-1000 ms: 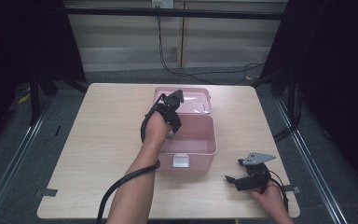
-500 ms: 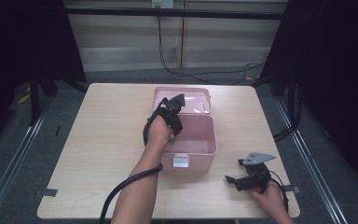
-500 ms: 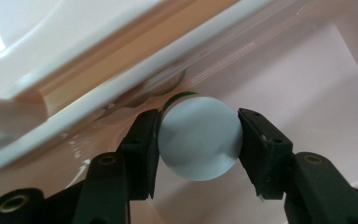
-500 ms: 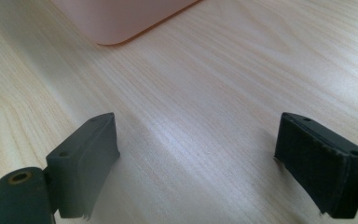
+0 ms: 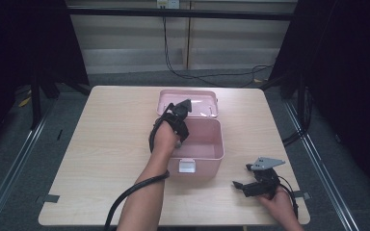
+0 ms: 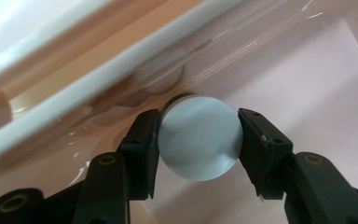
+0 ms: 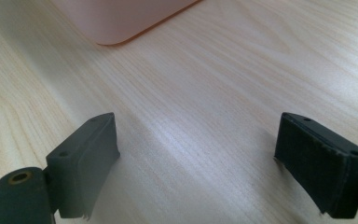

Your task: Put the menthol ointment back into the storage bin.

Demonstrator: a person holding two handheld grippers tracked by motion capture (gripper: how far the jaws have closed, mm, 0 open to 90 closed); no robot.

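2 claws: left claw (image 6: pixel 198 140) clamps pale disc (image 6: pixel 200 137) inside pink box (image 5: pixel 212 154); right claw (image 7: pixel 196 163) wide, beside box.

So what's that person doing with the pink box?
A person holds a hand-held gripper in each hand at a wooden table. The left hand-held gripper is shut on a round, pale blue-white thing and is down inside the open pink box, whose lid lies back behind it. The right hand-held gripper rests open on the table near the box, holding nothing.
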